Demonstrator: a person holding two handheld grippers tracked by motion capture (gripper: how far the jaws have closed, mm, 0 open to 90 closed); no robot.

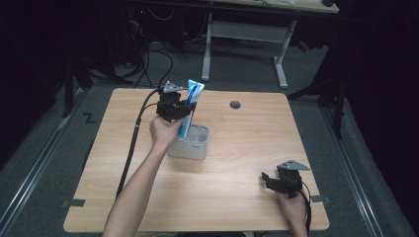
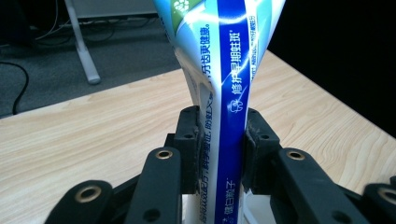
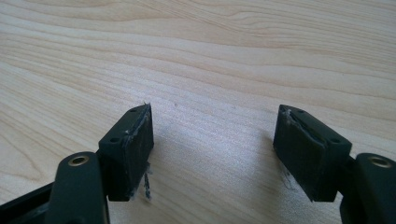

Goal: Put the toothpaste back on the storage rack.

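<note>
**Tube held upright over the holder**

We see the left tongs [image 1: 179,109] clenched on a blue and white tube [image 1: 190,106], gripping it about midway along its length. In the left gripper view the 2 jaws press flat against both sides of the tube [image 2: 223,93], which pinches in where they squeeze it and flares wider above. The tube stands nearly upright, its flat crimped end on top and its lower end down in a grey holder [image 1: 190,144].

The holder sits on the table [image 1: 237,148], left of the middle, and we can make out open compartments in its top. The tube's lower end goes into the left part of it, though we cannot tell exactly which compartment, since the hand [image 1: 163,132] and the tongs cover that spot. A black cable [image 1: 132,143] trails from the left tongs down across the table toward the near edge.

The right tongs [image 1: 271,180] rest low near the table's near right corner, well apart from the holder. In the right gripper view their jaws stand wide apart with only bare wood [image 3: 210,70] between them, so they are released and hold nothing.
</note>
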